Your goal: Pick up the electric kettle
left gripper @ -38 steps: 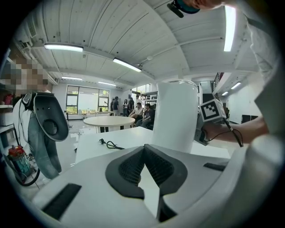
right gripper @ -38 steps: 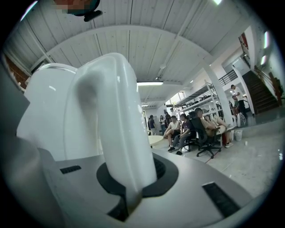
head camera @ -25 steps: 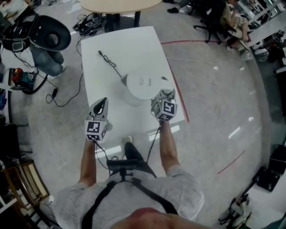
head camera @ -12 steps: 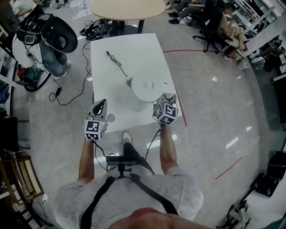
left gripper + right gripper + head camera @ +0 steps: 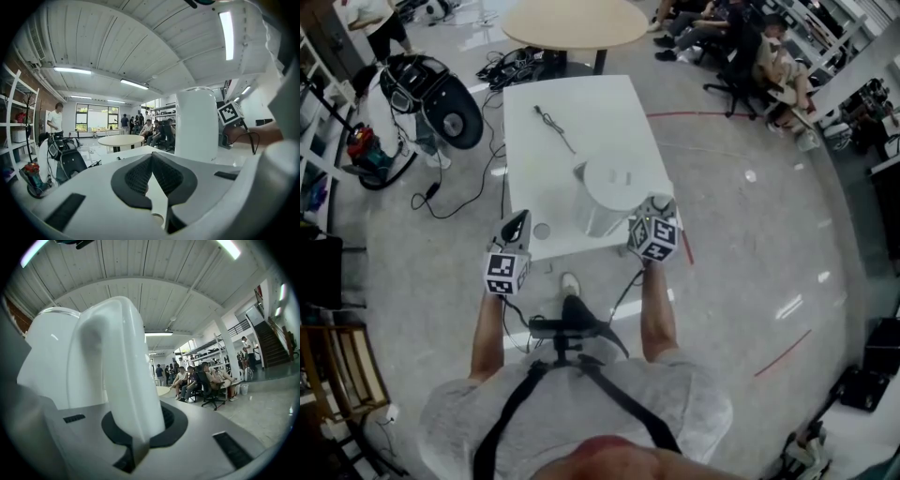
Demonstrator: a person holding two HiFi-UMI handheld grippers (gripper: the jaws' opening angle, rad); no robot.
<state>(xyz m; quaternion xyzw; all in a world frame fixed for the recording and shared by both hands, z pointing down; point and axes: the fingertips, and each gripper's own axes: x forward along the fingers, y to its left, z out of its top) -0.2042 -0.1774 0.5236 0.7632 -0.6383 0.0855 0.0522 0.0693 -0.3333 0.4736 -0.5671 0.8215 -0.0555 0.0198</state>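
The electric kettle [image 5: 614,187] – white, with a flat lid – is seen over the near right part of the white table [image 5: 572,112], close to its front edge. Whether its base rests on the tabletop cannot be told from any view. The kettle is held by its handle [image 5: 117,371]: the right gripper [image 5: 651,208] is clenched on that curved white handle, which is pinched upright between the dark pads, the kettle's body standing just to the left of it in the right gripper view.

The left gripper [image 5: 516,225] is kept near the table's front left corner, apart from the kettle, with its jaws brought together and nothing caught between them. In its view the kettle is shown to the right, with the right gripper's marker cube beside it.

A thin dark cable [image 5: 555,128] is laid across the far half of the table, and a small round disc [image 5: 542,231] is seen on the near edge – just ahead of the left gripper. A round wooden table [image 5: 572,21] stands beyond.
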